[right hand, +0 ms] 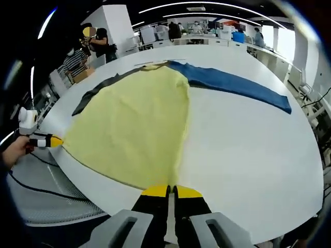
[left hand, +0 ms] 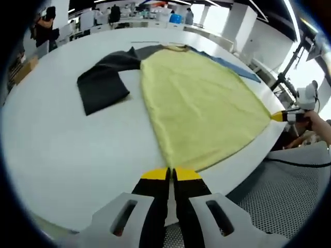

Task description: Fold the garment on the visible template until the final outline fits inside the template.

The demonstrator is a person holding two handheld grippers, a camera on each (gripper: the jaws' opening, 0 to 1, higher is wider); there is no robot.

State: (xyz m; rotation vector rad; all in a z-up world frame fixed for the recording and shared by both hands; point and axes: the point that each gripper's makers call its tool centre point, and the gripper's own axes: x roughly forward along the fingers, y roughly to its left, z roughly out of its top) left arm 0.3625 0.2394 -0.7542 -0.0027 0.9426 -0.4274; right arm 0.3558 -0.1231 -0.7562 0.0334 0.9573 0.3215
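The garment (left hand: 201, 103) lies flat on the white table (left hand: 77, 155), with a yellow body, a black sleeve (left hand: 103, 82) folded to one side and a blue sleeve (right hand: 232, 82) stretched out on the other. My left gripper (left hand: 170, 174) is shut on one hem corner at the table's near edge. My right gripper (right hand: 170, 191) is shut on the other hem corner. In the left gripper view the right gripper (left hand: 283, 117) pinches the far hem corner. In the right gripper view the left gripper (right hand: 53, 140) shows at the left hem corner.
The round table edge (right hand: 289, 206) runs close under both grippers, with a perforated grey surface (left hand: 289, 206) and cables below. People (right hand: 83, 57) stand at desks beyond the far side. A hand (left hand: 320, 126) holds the right gripper.
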